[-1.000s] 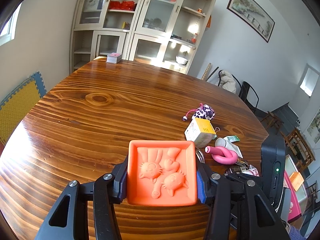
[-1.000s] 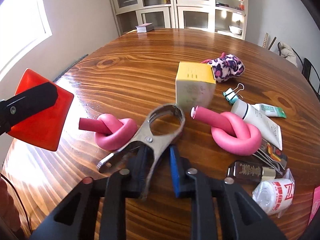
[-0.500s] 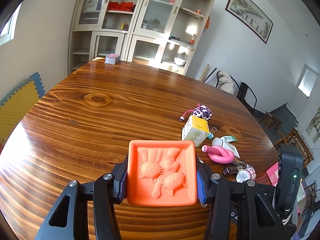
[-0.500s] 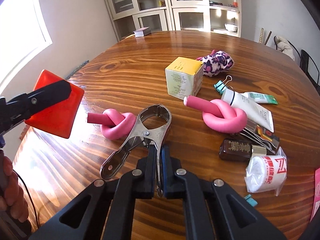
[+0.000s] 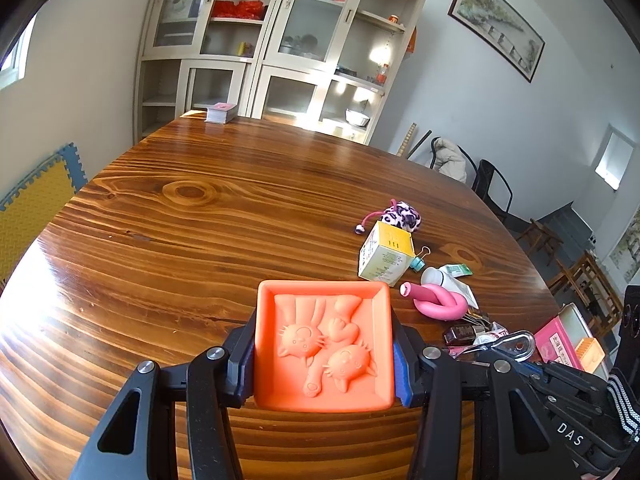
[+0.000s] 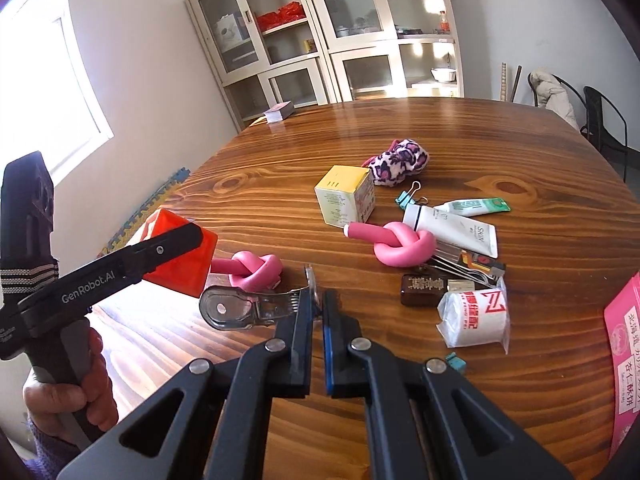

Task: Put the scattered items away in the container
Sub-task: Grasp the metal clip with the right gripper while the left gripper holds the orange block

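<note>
An orange square tray (image 5: 324,344) with cat shapes in its floor is held above the wooden table (image 5: 208,232), and my left gripper (image 5: 324,360) is shut on its two sides. The right wrist view shows the same tray (image 6: 180,264) at the left, under a left finger (image 6: 160,248). My right gripper (image 6: 320,304) is shut on a metal spring clamp (image 6: 240,308), which hangs in the air and sticks out sideways to the left, close beside the tray. In the left wrist view the clamp (image 5: 508,342) shows just right of the tray.
On the table lie two knotted pink foam rollers (image 6: 256,270) (image 6: 400,244), a yellow box (image 6: 346,196), a leopard plush (image 6: 398,162), a binder clip (image 6: 406,198), a white tube (image 6: 452,228), a brown bottle (image 6: 428,290), a wrapped white roll (image 6: 474,318) and a pink packet (image 6: 624,344). A hand (image 6: 68,396) holds the left gripper.
My right gripper has lifted the clamp off the table, rolled it onto its side and carried it left toward the tray. The left gripper and tray have stayed put.
</note>
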Demonstrator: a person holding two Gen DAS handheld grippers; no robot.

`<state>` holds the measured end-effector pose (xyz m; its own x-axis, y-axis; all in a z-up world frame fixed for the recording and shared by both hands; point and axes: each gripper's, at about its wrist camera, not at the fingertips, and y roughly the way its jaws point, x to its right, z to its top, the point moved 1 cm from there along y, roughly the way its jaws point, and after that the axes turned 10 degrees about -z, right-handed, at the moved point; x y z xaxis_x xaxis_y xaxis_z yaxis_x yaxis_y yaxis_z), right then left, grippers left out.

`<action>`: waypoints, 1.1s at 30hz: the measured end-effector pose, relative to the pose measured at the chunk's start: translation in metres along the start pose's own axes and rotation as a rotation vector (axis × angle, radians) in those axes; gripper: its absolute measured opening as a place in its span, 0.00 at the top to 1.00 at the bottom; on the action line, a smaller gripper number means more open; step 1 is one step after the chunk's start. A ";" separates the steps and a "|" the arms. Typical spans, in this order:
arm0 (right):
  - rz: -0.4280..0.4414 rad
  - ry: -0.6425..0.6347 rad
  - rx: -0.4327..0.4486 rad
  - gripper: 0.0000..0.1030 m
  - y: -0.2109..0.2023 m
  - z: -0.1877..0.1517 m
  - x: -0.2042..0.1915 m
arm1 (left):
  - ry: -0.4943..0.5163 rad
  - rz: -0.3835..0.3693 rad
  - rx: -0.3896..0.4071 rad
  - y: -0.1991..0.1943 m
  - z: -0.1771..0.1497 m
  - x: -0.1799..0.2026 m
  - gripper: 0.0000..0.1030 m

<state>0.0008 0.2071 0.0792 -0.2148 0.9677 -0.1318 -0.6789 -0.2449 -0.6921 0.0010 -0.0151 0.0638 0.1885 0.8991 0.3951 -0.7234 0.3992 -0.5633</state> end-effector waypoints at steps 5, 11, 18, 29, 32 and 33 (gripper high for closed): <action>-0.028 0.010 -0.062 0.95 0.007 -0.018 0.013 | 0.012 -0.008 0.002 0.000 -0.001 0.004 0.48; -0.010 0.024 -0.099 0.85 0.003 -0.039 0.024 | 0.020 -0.010 -0.007 0.002 -0.002 0.007 0.48; -0.058 0.045 -0.052 0.36 -0.008 -0.040 0.030 | 0.028 -0.012 -0.018 0.005 -0.005 0.009 0.48; -0.160 -0.166 -0.060 0.37 0.023 -0.033 -0.008 | 0.031 -0.019 -0.017 0.003 -0.005 0.010 0.48; -0.191 -0.177 -0.104 0.37 0.041 -0.033 -0.008 | 0.034 -0.023 -0.017 0.003 -0.005 0.011 0.48; -0.195 -0.177 -0.117 0.37 0.045 -0.034 -0.007 | 0.036 -0.024 -0.017 0.002 -0.005 0.011 0.48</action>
<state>-0.0045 0.1912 0.0252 -0.2148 0.9679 0.1308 -0.6363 -0.0371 -0.7705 0.0050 -0.0030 0.0631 0.2293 0.8950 0.3826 -0.7074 0.4233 -0.5661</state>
